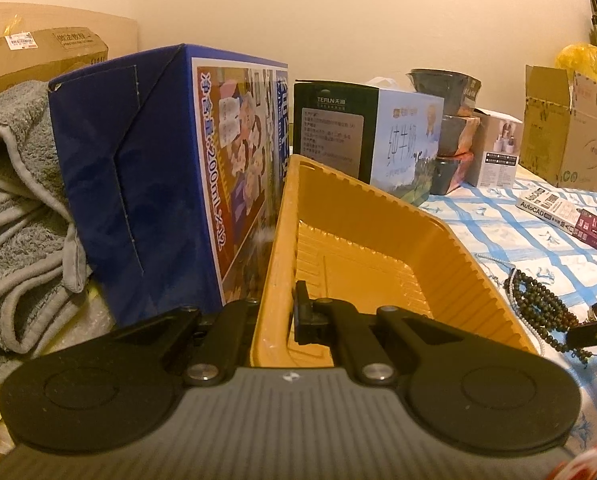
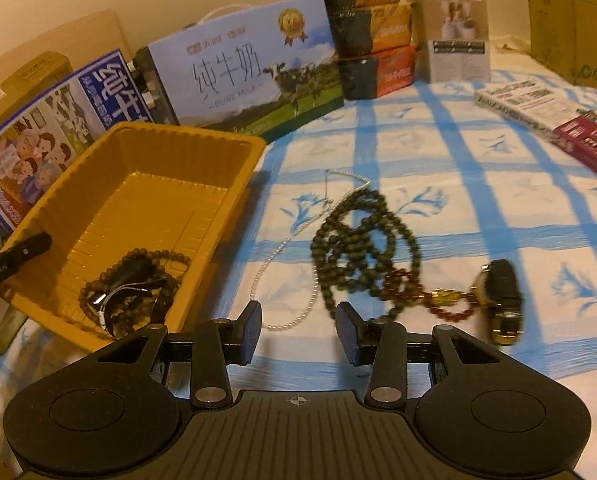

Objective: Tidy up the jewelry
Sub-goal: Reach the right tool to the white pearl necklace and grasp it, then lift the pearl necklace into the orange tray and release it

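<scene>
One yellow tray [image 2: 234, 184] sits at the left edge of the checked cloth [image 2: 498, 216]; it holds one brown bead string [image 2: 154, 258] and one watch [image 2: 114, 300]. On the cloth beside it lie one dark bead necklace [image 2: 354, 236], one thin pearl strand [image 2: 286, 324], one red bead bracelet [image 2: 438, 300] and one gold watch [image 2: 498, 300]. Along the far edge stand two milk cartons [image 2: 238, 72], three stacked bowls [image 2: 362, 28] and one small white box [image 2: 458, 40]. One book [image 2: 538, 120] lies toward the right edge.

In the right wrist view, motion blur smears the dark bead necklace [image 2: 354, 240] and the watch [image 2: 498, 300] at three o'clock. The book [image 2: 546, 120] runs off the right edge, its print unreadable.
</scene>
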Demonstrator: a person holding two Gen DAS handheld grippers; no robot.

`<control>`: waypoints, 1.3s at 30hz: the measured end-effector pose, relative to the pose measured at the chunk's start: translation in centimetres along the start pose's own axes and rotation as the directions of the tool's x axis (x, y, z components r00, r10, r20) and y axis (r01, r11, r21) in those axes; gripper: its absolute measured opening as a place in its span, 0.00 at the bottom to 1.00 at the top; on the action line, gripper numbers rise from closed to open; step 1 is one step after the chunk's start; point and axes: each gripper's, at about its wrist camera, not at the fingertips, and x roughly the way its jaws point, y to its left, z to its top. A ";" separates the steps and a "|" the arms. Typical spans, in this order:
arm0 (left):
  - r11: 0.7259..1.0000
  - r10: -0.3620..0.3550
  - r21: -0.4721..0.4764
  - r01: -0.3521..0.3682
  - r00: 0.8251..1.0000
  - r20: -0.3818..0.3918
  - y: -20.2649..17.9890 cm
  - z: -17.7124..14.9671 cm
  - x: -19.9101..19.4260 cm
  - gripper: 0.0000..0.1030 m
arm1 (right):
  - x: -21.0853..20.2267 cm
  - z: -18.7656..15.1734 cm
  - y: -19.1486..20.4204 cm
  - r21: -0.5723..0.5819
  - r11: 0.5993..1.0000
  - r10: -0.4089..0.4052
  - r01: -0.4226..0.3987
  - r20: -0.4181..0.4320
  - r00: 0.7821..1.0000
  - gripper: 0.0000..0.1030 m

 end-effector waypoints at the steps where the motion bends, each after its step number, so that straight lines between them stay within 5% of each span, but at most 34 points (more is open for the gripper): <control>1: 1.000 -0.001 0.001 0.001 1.000 0.000 0.0 0.0 0.0 0.04 | 0.5 0.0 0.2 0.002 1.000 -0.004 0.004 -0.002 1.000 0.40; 3: 1.000 -0.003 0.001 0.003 1.000 -0.001 0.1 0.0 0.0 0.04 | 1.4 0.1 0.4 0.011 1.000 -0.015 0.015 -0.011 1.000 0.31; 11: 1.000 -0.010 -0.001 0.010 1.000 0.003 0.2 0.2 0.2 0.04 | 4.1 0.4 0.0 0.067 0.996 -0.064 0.066 -0.040 0.997 0.21; 17: 1.000 -0.014 -0.005 0.014 1.000 0.006 0.2 0.2 0.3 0.04 | 5.1 0.6 0.8 -0.007 0.991 -0.132 0.132 -0.030 0.991 0.03; 26: 1.000 -0.017 -0.008 0.017 1.000 0.009 0.3 0.2 0.1 0.04 | 2.9 1.9 1.7 -0.080 0.992 -0.096 0.100 0.050 0.994 0.02; 39: 1.000 -0.018 -0.015 0.018 1.000 0.006 0.3 0.3 0.0 0.04 | -4.9 9.8 3.9 -0.174 0.983 -0.014 0.051 0.207 0.978 0.02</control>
